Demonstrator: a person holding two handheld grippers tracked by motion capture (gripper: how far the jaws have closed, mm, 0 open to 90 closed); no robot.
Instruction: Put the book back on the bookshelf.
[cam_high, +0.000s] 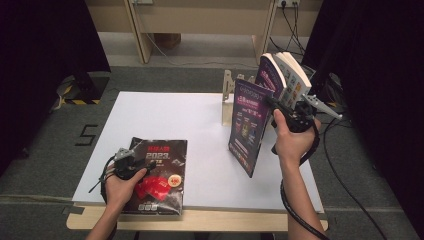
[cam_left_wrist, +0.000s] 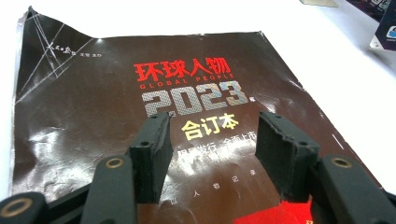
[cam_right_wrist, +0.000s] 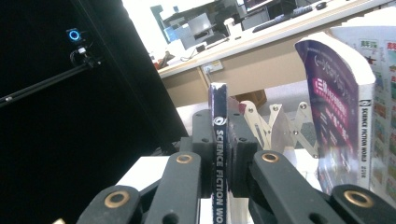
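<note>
- The white table (cam_high: 165, 120) runs wide across the high view, with a pale wooden edge along the near side.
- A dark magazine (cam_high: 156, 175) lies flat on the near left part of the table, its long axis running from the near edge toward the far side. In the left gripper view its red title and silver "2023" read upright (cam_left_wrist: 187, 88), so its top points away from the person, and its far left corner is creased and bent up.
- A thin purple magazine (cam_high: 248, 125) is held upright on its lower edge at the right of the table — long axis vertical, cover turned toward the left, slightly tilted. Its spine (cam_right_wrist: 218, 154) shows edge-on in the right gripper view and runs straight up between the jaws.
- Two more books (cam_high: 285, 80) stand just behind it at the far right, leaning, spines up and down (cam_right_wrist: 366, 126).
- A folding wooden rack (cam_high: 229, 95) stands beside them near the far edge, its zigzag arms (cam_right_wrist: 280, 126) visible past the held spine.
- The right gripper (cam_high: 280, 107) is pinching the thin purple magazine by its spine edge, pads pressed on both sides.
- The left gripper (cam_high: 132, 157) rests low over the dark magazine with its jaws spread — nothing between them, the cover showing in the gap.
</note>
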